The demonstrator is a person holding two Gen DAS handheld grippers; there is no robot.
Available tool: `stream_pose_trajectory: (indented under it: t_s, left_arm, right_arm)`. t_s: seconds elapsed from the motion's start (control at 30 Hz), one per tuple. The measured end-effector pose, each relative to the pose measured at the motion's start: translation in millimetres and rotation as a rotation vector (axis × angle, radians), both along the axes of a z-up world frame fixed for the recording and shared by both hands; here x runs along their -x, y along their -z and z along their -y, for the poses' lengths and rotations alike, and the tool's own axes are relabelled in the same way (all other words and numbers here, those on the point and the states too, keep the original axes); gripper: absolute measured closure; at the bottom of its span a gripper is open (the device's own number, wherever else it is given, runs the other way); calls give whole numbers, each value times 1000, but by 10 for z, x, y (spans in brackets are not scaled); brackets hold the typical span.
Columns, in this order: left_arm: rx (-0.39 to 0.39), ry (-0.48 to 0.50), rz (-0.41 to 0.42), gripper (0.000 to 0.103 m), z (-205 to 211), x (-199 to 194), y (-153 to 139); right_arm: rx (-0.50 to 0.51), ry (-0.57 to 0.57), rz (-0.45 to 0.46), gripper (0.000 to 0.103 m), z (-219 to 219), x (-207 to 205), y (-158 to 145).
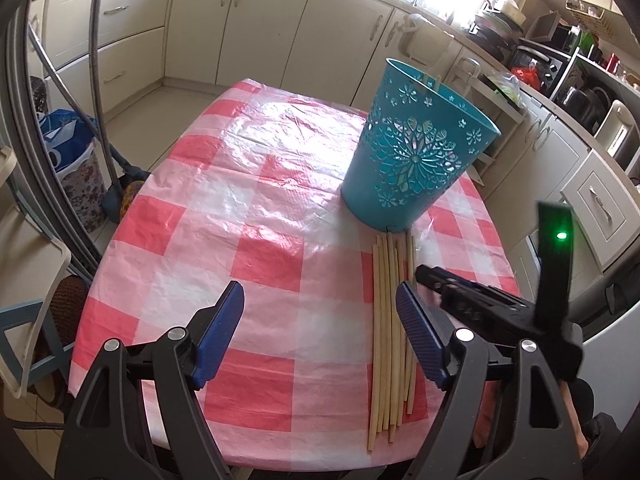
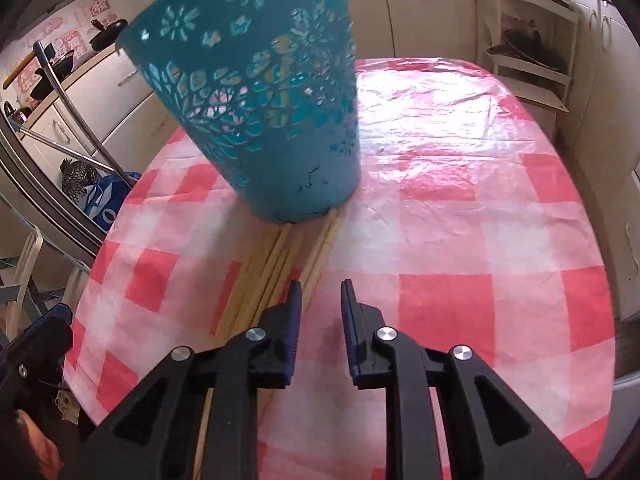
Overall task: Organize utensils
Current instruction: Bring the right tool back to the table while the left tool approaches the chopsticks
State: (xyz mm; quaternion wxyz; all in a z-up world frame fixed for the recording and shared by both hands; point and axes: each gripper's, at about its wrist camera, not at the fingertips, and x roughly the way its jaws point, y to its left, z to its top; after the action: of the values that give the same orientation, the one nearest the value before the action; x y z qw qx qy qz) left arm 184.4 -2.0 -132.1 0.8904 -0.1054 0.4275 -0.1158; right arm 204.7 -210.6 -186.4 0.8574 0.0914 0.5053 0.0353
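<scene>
Clearly, both tools are empty-handed: the left gripper (image 1: 320, 332) hovers with its jaws spread wide over the checked tablecloth (image 1: 256, 216), its right finger just beside the bundle of chopsticks (image 1: 390, 304), while the right gripper (image 2: 320, 332) has its jaws only narrowly parted, holding nothing, just to the right of the same chopsticks (image 2: 280, 264). These lie flat, their far ends reaching the foot of the teal bucket (image 1: 416, 148), which already holds a few sticks. Likely risks: a narrow grab may pinch only one stick and scatter the rest, and a nudge could tip the light bucket (image 2: 264, 120).
</scene>
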Motion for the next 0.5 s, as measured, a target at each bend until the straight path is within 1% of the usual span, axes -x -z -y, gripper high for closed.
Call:
stream_pose_trajectory:
  t_s: [0.1,0.2,0.23,0.3,0.37,0.43,0.5]
  left_arm:
    - [-11,5,-1,28,38,-14,-6]
    - [-23,13,-11,28,87,-47,16]
    - [-28,17,-15,28,126,-60,30]
    - [-37,33,-18,28,191,-84,59]
    - [-75,57,-16,28,304,-122,103]
    - [-105,72,-26,28,396,-182,176]
    - [-136,80,-38,28,475,-258,268]
  right_arm:
    - [77,-32,3,81,-81,-13,-3]
    - [57,-51,-21,81,-37,-55,22]
    - [67,-65,-24,81,-54,-62,12]
    - [128,-119,-30,82,-131,-61,-6]
    - [166,-159,-44,84,-159,-48,-16]
    - [152,-159,-61,87,-47,2,-47]
    - [122,-144,-59,88,62,71,-56]
